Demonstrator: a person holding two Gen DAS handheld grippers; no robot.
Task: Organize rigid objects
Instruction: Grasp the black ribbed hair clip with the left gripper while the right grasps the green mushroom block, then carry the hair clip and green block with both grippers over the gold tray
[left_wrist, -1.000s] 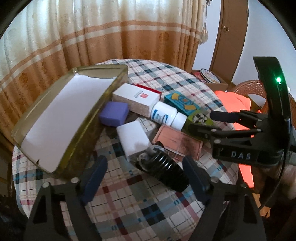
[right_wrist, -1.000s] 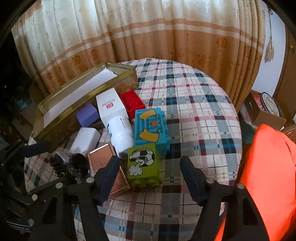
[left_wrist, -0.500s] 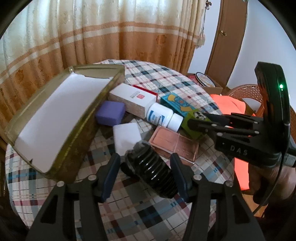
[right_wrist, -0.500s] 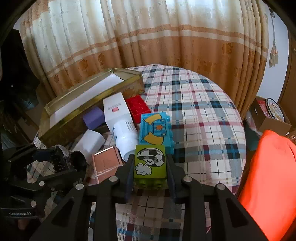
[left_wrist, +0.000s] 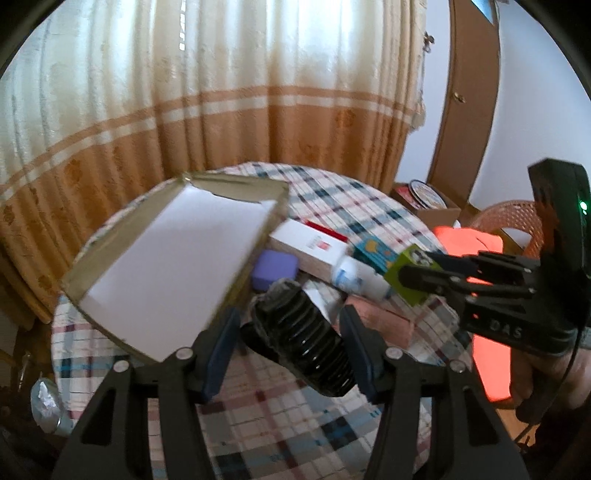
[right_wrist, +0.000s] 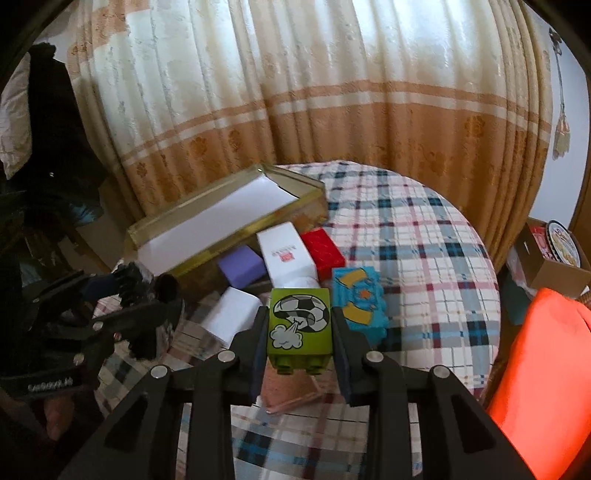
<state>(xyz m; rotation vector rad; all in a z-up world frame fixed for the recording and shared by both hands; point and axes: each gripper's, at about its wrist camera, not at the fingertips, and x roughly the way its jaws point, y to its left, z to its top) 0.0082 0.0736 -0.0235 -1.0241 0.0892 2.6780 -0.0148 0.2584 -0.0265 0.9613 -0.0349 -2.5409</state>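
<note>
From the left wrist camera, the left gripper (left_wrist: 290, 338) squeezes a black ribbed tube (left_wrist: 308, 343) between its two fingers. The tube is lifted above the checked tablecloth (left_wrist: 266, 417). A gold box (left_wrist: 177, 258) with a white inside sits just to the left. A purple block (left_wrist: 275, 269) and a white bottle (left_wrist: 360, 277) lie behind the tube.

From the right wrist camera, the right gripper (right_wrist: 300, 345) holds a green block (right_wrist: 300, 326) with a soccer ball picture tight between its fingers, up off the table. A blue block (right_wrist: 360, 304) is just to its right. A red block (right_wrist: 322, 251) and a white box (right_wrist: 284, 254) lie farther back.
</note>
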